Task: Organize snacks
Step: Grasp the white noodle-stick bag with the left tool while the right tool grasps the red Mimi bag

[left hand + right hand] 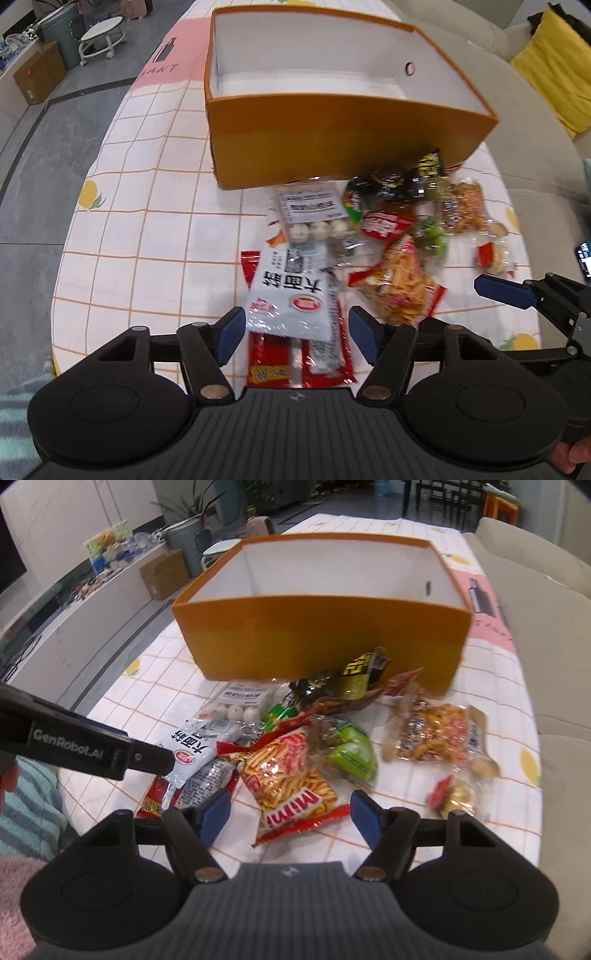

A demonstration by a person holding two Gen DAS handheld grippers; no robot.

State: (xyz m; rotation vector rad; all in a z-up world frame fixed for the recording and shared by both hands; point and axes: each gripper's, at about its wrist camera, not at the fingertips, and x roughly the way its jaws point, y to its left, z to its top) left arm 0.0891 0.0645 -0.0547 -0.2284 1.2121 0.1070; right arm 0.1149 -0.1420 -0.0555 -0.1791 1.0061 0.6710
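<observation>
Left wrist view: the left hand-held gripper (296, 334) hangs with its jaws spread on either side of a white noodle packet (291, 295), pads apparently not pressing it, though blur makes contact hard to judge. Right wrist view: the right hand-held gripper (289, 814) is likewise open over a red and yellow crisp bag (291, 775), gripping nothing. Both lie in a snack pile (332, 738) on the checked bench (147, 229), just before an empty orange box (332, 147). Overlapping wrappers could snag, so closing may drag a neighbouring packet along or let slick film slip.
</observation>
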